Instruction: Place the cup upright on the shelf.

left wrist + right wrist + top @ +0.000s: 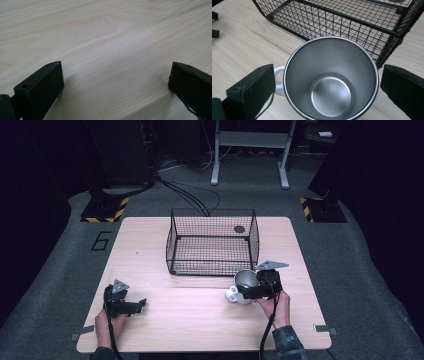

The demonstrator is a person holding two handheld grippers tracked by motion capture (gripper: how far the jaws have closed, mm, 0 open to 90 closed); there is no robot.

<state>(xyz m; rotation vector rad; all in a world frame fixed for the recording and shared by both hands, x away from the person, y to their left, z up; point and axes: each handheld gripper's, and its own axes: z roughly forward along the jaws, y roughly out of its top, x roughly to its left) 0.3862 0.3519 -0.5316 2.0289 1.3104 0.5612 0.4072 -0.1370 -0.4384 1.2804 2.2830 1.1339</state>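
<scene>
1. The right tool hangs over the shiny steel mug with a white handle. Its jaws stand wide, one on either side of the mug's rim, and I cannot see either touching the metal.

2. In the right gripper view the mug sits squarely between the two black jaws with its open mouth turned toward the camera. Its long axis therefore runs nearly in line with the tool. The white handle juts out just beside the jaw on that view's left.

3. The coming move likely turns on this: the mug is already centred in the gap, so a plain closing across the rim should catch it. The handle so near one jaw could foul the grip.

4. Just beyond the mug stands the black wire-mesh basket, mouth up, close to the mug but apart from it. It lies ahead of the right tool.

5. The left tool rests low over the pale wooden counter near its left front. Its jaws are spread wide with nothing between them, well apart from mug and basket.

6. The right hand is by far the nearer to the mug.
</scene>
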